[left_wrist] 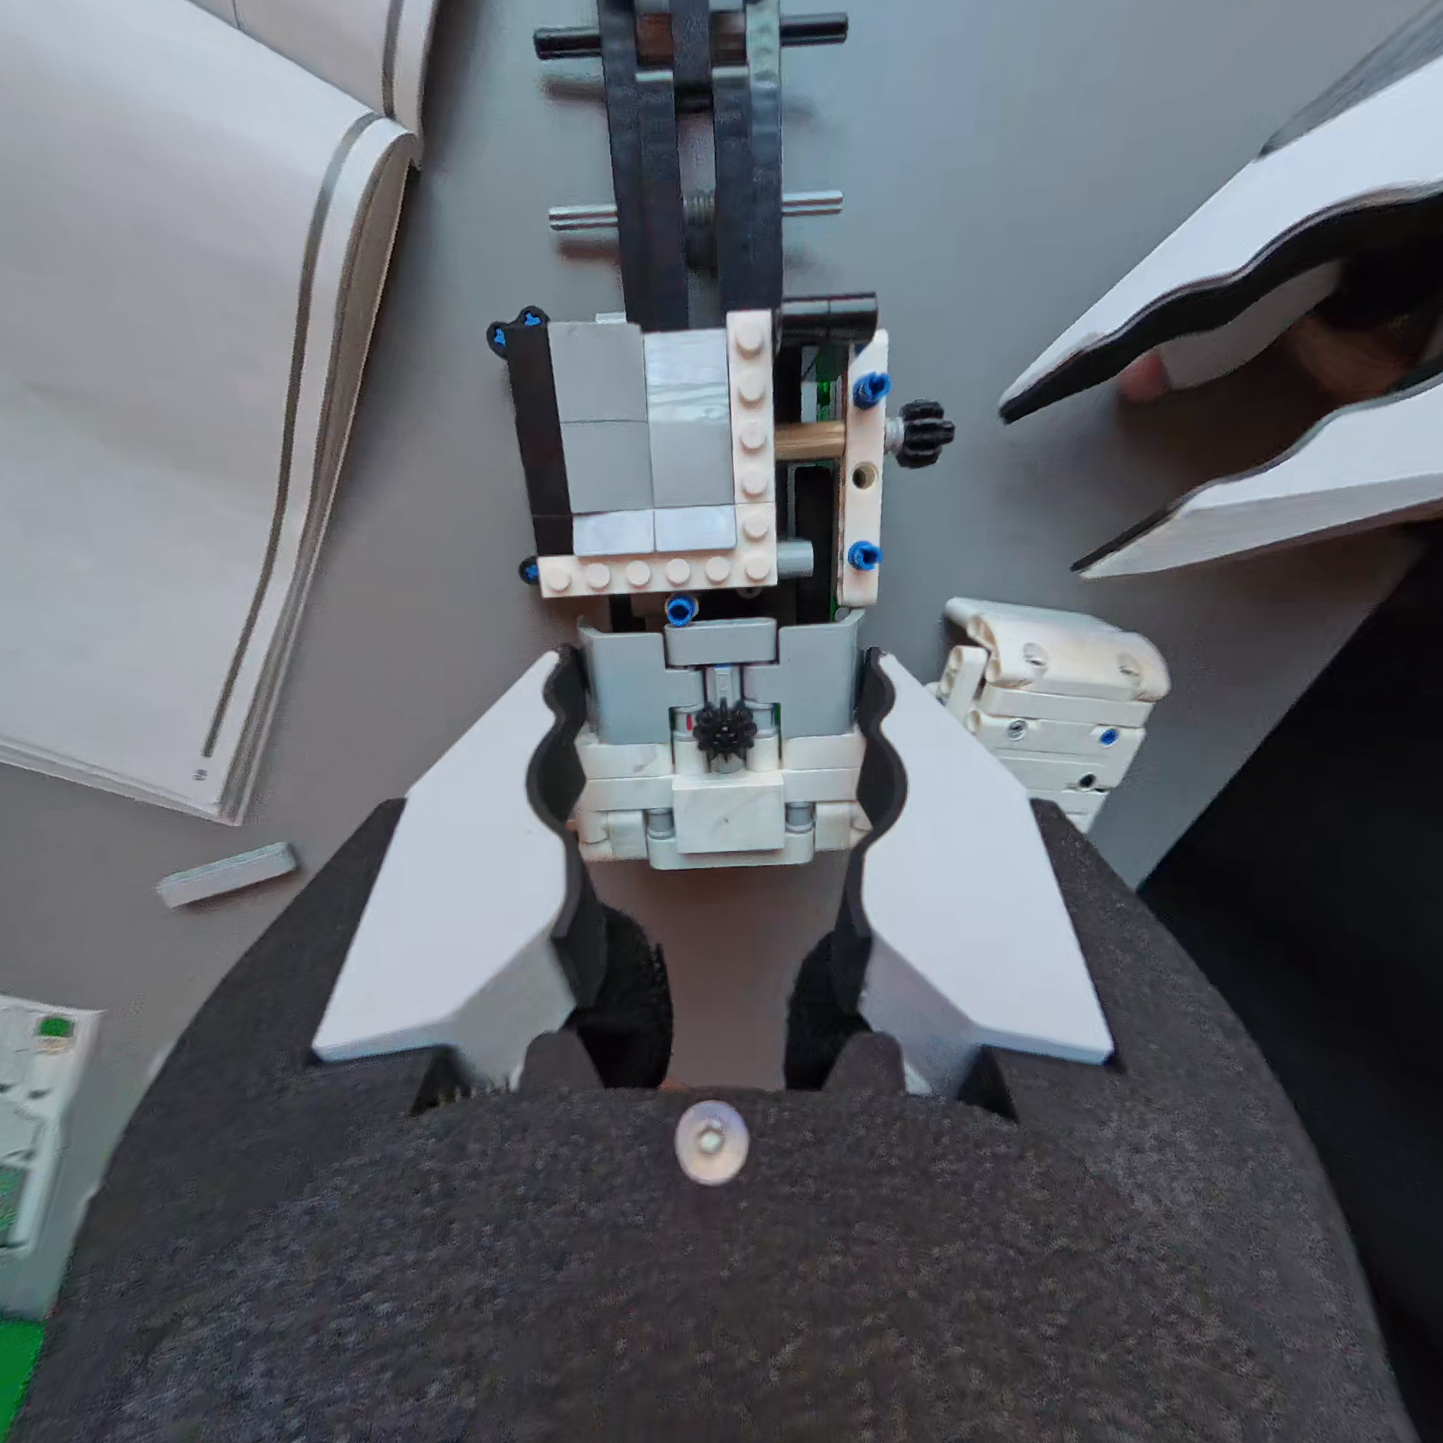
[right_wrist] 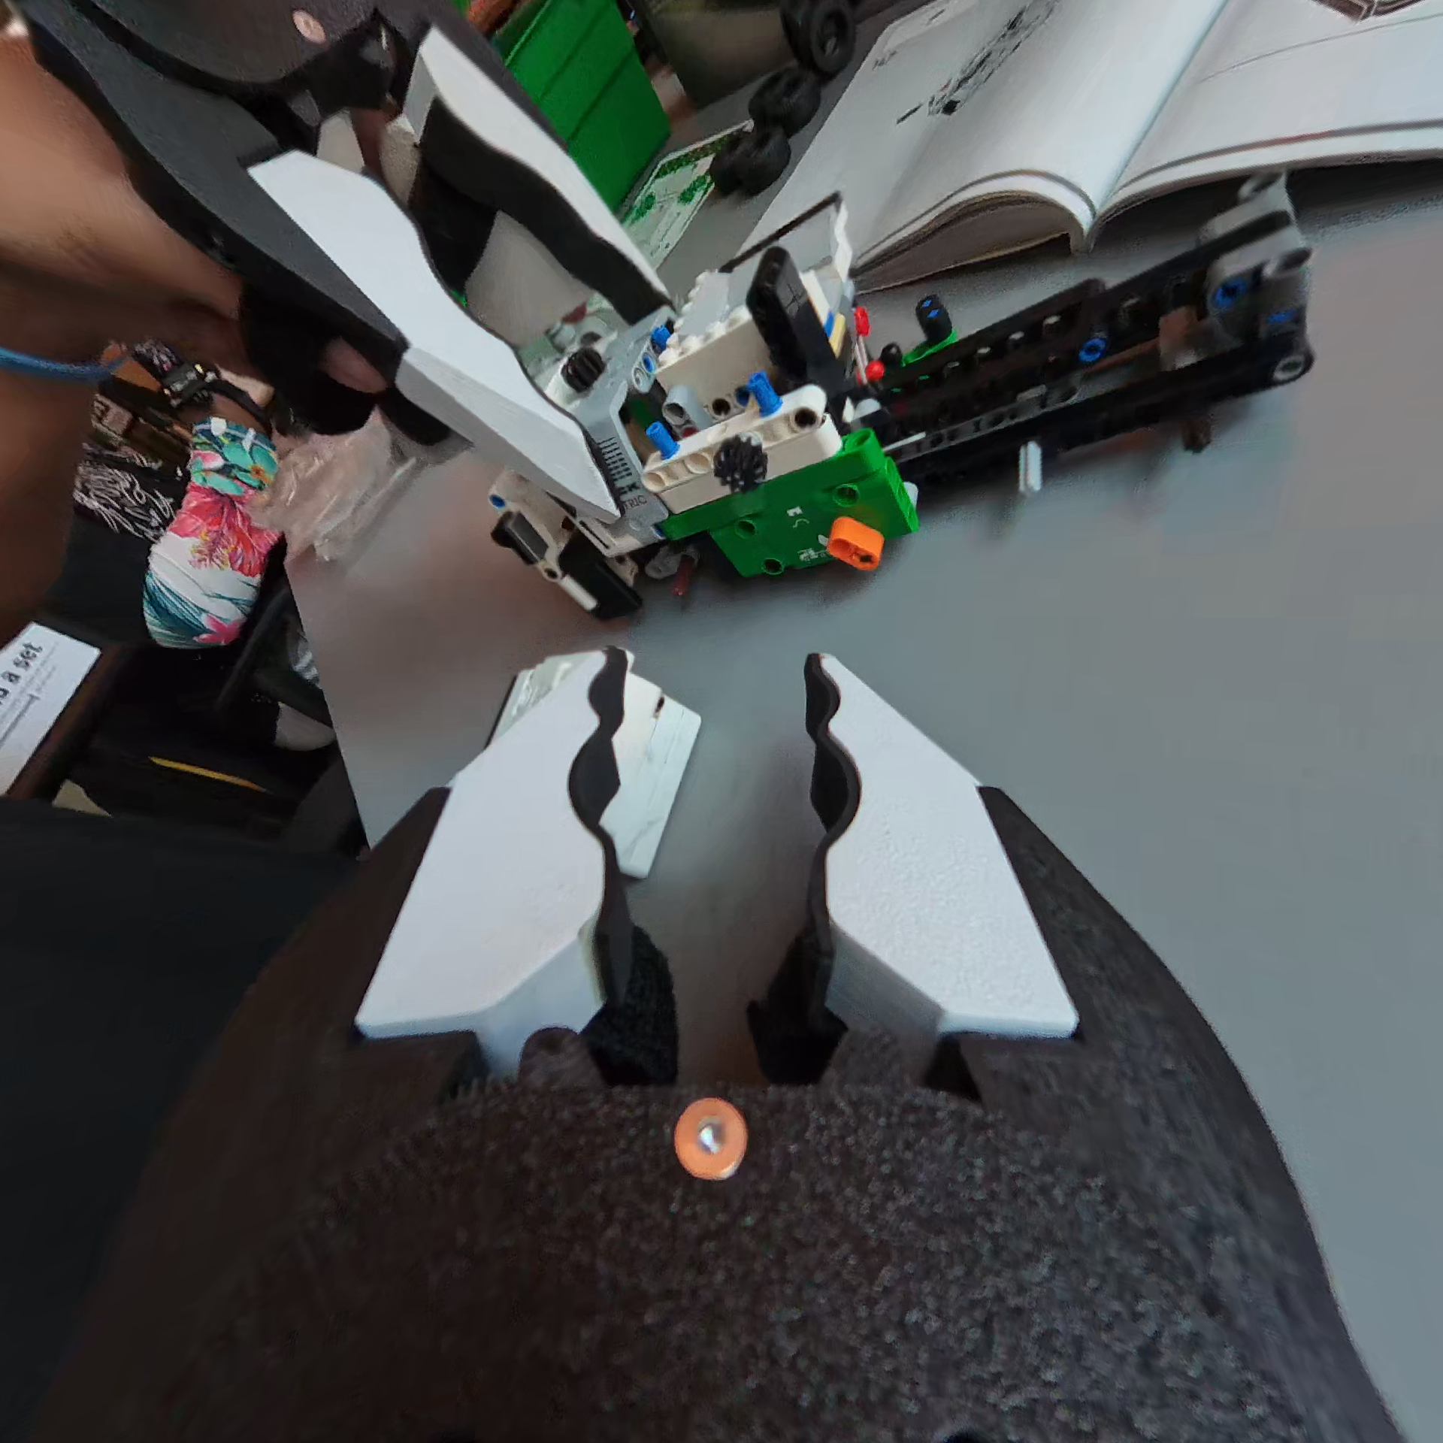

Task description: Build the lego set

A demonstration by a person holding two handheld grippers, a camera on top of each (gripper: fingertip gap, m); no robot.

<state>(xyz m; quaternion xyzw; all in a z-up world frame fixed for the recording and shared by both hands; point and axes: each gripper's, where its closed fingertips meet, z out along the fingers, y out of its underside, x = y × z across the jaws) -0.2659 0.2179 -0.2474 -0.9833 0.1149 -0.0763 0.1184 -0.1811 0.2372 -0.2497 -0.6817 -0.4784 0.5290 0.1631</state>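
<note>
- My left tool (left_wrist: pixel 718 750) was clamped on the near end of the lego model (left_wrist: pixel 703 484), its two fingers pressed against the white and grey block on either side of a small black gear (left_wrist: pixel 717 730).
- The model rested on the grey bench (left_wrist: pixel 1015 156); its long black beams (left_wrist: pixel 691 156) ran away from me toward the far edge.
- A second black gear (left_wrist: pixel 924 432) stuck out from the model's right side, on a white beam bearing blue pins (left_wrist: pixel 868 388).
- My right tool (right_wrist: pixel 714 703) hovered over the bench with its fingers spread and nothing between them, to the right of the model.
- A flat white piece (right_wrist: pixel 652 781) lay on the bench just under the right tool's left finger.
- A white sub-assembly (left_wrist: pixel 1046 718) sat on the bench just right of the left tool.
- From the right wrist view, the model's underside showed a green block (right_wrist: pixel 796 515) with an orange connector (right_wrist: pixel 855 541).
- An open instruction booklet (right_wrist: pixel 1093 117) lay at the far side, with black wheels (right_wrist: pixel 781 101) and a green box (right_wrist: pixel 601 86) beside it.
- A thin grey plate (left_wrist: pixel 226 873) lay on the bench to the left.
</note>
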